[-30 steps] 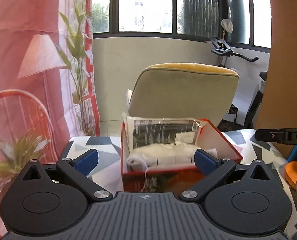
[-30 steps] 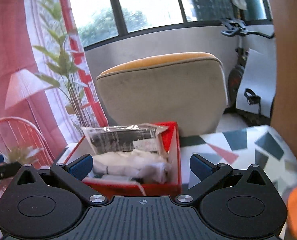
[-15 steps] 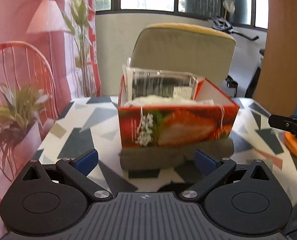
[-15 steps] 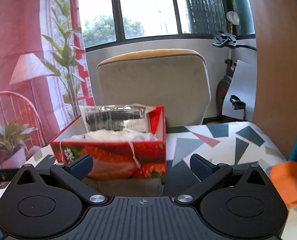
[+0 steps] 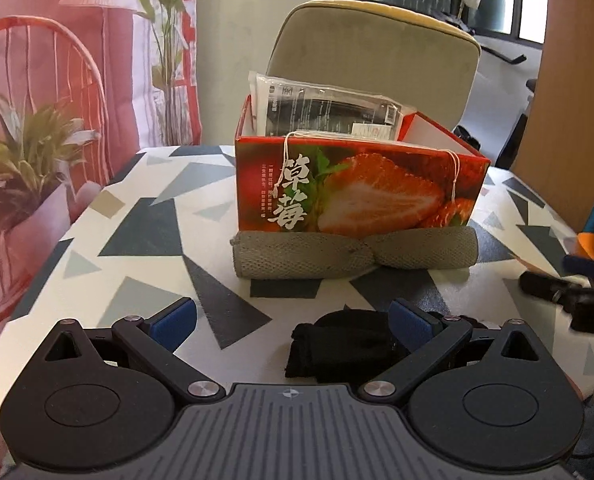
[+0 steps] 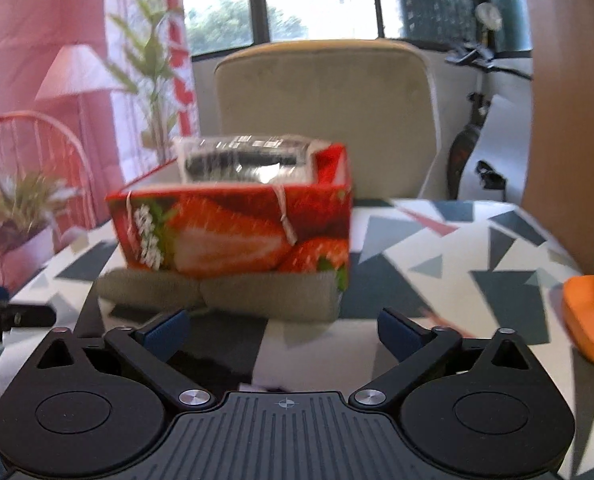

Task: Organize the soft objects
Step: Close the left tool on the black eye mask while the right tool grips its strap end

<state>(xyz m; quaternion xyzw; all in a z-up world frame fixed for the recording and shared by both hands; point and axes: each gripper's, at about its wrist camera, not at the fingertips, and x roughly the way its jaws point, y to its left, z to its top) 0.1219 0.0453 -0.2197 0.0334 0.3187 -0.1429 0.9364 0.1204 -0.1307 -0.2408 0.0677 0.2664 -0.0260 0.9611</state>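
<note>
Both hand-held grippers lowered; left [image 5: 293, 320] open, right [image 6: 283, 326] closing, empty; knitted grey roll [image 5: 355, 254] touching glossy box [image 5: 357, 188].

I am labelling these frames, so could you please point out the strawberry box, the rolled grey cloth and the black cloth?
strawberry box [image 5: 361, 196]: left wrist view, on its printed front wall.
rolled grey cloth [image 5: 297, 254]: left wrist view, on its left half.
black cloth [image 5: 337, 348]: left wrist view, on its middle, near the fingers.

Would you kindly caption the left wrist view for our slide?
Open left gripper nears a black cloth lying before a rolled grey towel and strawberry box.
</note>
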